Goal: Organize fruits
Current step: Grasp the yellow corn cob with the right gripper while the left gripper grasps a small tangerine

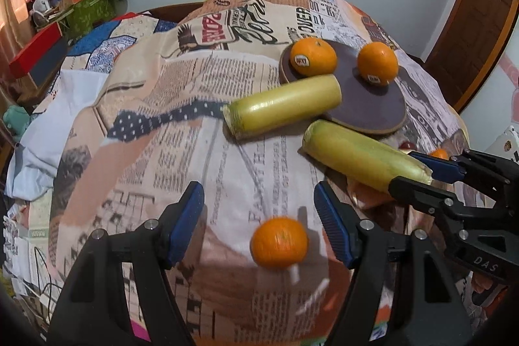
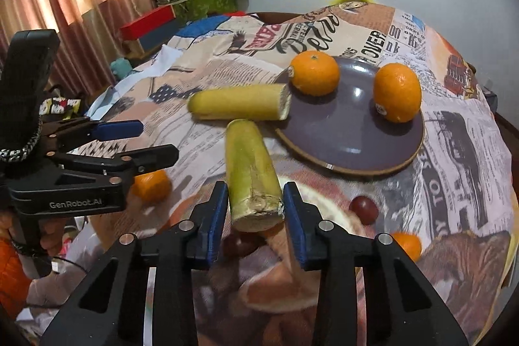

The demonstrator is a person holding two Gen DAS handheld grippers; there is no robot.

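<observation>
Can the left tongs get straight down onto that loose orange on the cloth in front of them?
Probably yes. The left tongs are open, and the loose orange sits between their tips with only cloth around it. The right tongs, gripping a yellow-green stalk, are off to the side, not in the path.

Left gripper (image 1: 259,226) spread wide, fingers (image 1: 186,222) pointing forward, nothing between them. Right gripper (image 2: 256,209) fingers (image 2: 215,216) clamped on something yellow-green; hand partly visible behind each handle.

In the right wrist view, the left gripper (image 2: 155,141) hides part of a blurred orange (image 2: 151,185); a small orange (image 2: 408,245) sits half behind the right gripper (image 2: 256,216).
</observation>
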